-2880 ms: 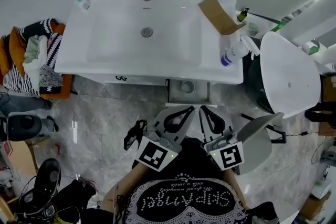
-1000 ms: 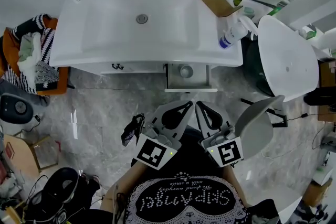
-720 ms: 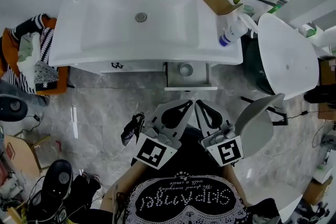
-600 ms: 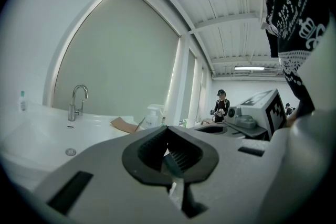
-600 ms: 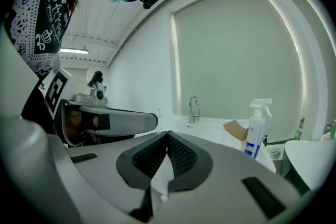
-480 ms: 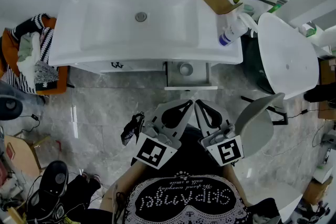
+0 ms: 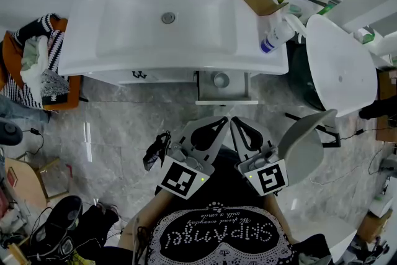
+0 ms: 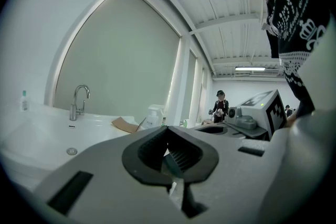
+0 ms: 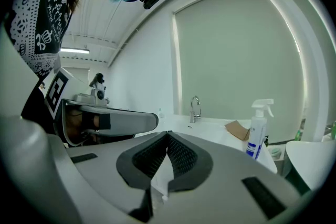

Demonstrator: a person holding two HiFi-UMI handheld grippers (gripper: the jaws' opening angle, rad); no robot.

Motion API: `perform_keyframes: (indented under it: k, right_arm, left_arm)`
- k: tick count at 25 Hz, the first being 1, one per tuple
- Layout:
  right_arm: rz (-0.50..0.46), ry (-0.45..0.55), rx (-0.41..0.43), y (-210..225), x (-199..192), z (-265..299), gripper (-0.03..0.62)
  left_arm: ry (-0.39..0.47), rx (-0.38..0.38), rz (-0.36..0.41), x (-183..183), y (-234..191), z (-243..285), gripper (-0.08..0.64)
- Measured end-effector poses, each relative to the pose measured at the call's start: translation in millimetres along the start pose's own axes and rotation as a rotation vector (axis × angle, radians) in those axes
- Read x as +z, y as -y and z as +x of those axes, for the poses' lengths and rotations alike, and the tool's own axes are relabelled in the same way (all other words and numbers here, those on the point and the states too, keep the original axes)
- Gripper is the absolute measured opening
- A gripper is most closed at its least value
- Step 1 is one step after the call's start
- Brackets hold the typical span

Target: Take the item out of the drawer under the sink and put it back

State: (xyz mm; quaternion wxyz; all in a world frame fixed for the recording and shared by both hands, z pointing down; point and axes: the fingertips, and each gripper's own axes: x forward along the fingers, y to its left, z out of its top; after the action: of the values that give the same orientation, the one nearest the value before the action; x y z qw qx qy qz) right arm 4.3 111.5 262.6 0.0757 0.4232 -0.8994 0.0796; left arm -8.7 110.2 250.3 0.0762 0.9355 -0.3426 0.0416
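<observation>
Under the sink [image 7: 124,28], straight ahead | round item [image 7: 221,79] sits in open drawer [image 7: 223,100] | left gripper [image 7: 222,123], right gripper [image 7: 234,123] side by side, apart from it, neither clearly nearer | fingers [image 8: 184,156] clenched, empty

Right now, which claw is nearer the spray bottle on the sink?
Right. The right claw sits below the spray bottle and slightly to its left in the head view; the left claw lies farther left.
</observation>
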Motion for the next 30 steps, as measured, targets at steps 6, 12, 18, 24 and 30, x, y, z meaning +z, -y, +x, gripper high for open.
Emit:
perform_keyframes:
  k: [6,12,18,24,30]
  right_arm:
    - [-0.004,0.000,-0.001,-2.3,0.1,0.9,0.018]
    - [-0.007,-0.001,0.000,-2.6,0.7,2.0,0.018]
    - [-0.008,-0.002,-0.004,-4.2,0.9,4.4,0.018]
    - [-0.007,-0.010,-0.007,-7.3,0.6,8.3,0.018]
    - [-0.008,-0.008,-0.009,-11.5,2.3,12.8,0.018]
  left_arm:
    - [0.003,0.002,-0.005,-0.4,-1.8,-2.4,0.003]
    - [0.006,0.005,-0.010,0.0,-3.3,-2.9,0.003]
    - [0.009,0.004,-0.013,-0.3,-6.1,-4.9,0.003]
    - [0.008,0.000,-0.011,-0.6,-10.2,-8.3,0.003]
    - [0.007,-0.008,-0.040,-2.4,-13.2,-10.4,0.003]
